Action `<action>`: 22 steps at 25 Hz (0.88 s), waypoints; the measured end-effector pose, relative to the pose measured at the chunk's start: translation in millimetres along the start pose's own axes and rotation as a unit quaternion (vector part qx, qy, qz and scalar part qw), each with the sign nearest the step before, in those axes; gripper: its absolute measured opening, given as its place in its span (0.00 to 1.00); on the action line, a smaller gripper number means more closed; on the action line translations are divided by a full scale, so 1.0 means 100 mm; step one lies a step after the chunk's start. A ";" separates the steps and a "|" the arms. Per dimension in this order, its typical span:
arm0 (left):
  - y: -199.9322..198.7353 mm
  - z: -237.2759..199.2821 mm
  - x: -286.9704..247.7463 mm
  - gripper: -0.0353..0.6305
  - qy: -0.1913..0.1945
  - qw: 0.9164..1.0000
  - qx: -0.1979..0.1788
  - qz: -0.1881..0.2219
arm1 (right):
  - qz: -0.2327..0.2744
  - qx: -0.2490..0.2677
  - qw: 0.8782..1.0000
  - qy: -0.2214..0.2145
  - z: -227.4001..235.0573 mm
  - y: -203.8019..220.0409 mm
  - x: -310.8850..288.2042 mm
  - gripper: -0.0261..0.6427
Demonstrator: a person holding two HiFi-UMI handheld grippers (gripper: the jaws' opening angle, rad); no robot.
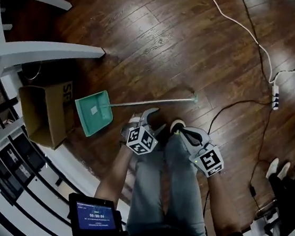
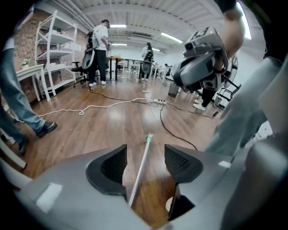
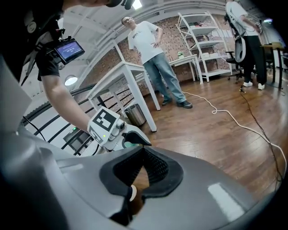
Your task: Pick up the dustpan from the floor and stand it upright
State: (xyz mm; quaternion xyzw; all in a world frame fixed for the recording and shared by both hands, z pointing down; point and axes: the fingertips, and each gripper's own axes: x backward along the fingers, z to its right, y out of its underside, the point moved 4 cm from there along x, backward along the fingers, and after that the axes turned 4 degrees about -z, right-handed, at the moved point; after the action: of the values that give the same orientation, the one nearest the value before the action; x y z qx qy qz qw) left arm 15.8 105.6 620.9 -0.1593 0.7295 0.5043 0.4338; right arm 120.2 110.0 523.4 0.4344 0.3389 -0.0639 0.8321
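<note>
A green dustpan (image 1: 93,112) lies flat on the wooden floor, and its long metal handle (image 1: 154,103) runs right to a green end cap (image 1: 195,98). My left gripper (image 1: 153,120) hovers just on the near side of the handle's middle. In the left gripper view its jaws (image 2: 145,152) stand open, with the handle (image 2: 139,173) showing between them down on the floor and neither pad touching it. My right gripper (image 1: 182,131) is beside the left one, over the person's legs. Its jaws (image 3: 143,148) are shut with nothing in them.
An open cardboard box (image 1: 43,115) sits left of the dustpan, under a white table (image 1: 38,50). A white cable (image 1: 253,42), a black cable and a power strip (image 1: 274,97) cross the floor on the right. A black railing runs lower left. People stand further back (image 3: 150,49).
</note>
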 end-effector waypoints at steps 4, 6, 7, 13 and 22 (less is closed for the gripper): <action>0.31 -0.06 -0.60 0.50 0.018 0.998 -0.037 -0.037 | 0.004 0.013 1.000 -0.003 0.20 0.19 -0.27 0.04; 0.46 -0.14 -0.91 0.52 0.023 0.997 -0.041 -0.055 | 0.006 0.018 1.000 -0.004 0.32 0.32 -0.41 0.04; 0.53 -0.16 -1.06 0.54 0.026 0.997 -0.043 -0.062 | 0.008 0.020 1.000 -0.003 0.38 0.38 -0.47 0.04; 1.00 -0.12 -1.85 0.55 0.077 0.986 -0.083 -0.126 | 0.012 0.019 1.000 0.002 0.61 0.70 -0.65 0.04; 1.29 -0.08 -2.40 0.21 0.081 0.976 -0.114 -0.169 | 0.027 -0.005 0.999 0.016 0.76 0.90 -0.71 0.04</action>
State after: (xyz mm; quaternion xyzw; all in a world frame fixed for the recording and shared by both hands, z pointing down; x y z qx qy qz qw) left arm 63.2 106.7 889.9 -0.3689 0.6622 0.4890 0.4316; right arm 140.3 93.7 658.0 0.4403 0.3408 -0.0325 0.8300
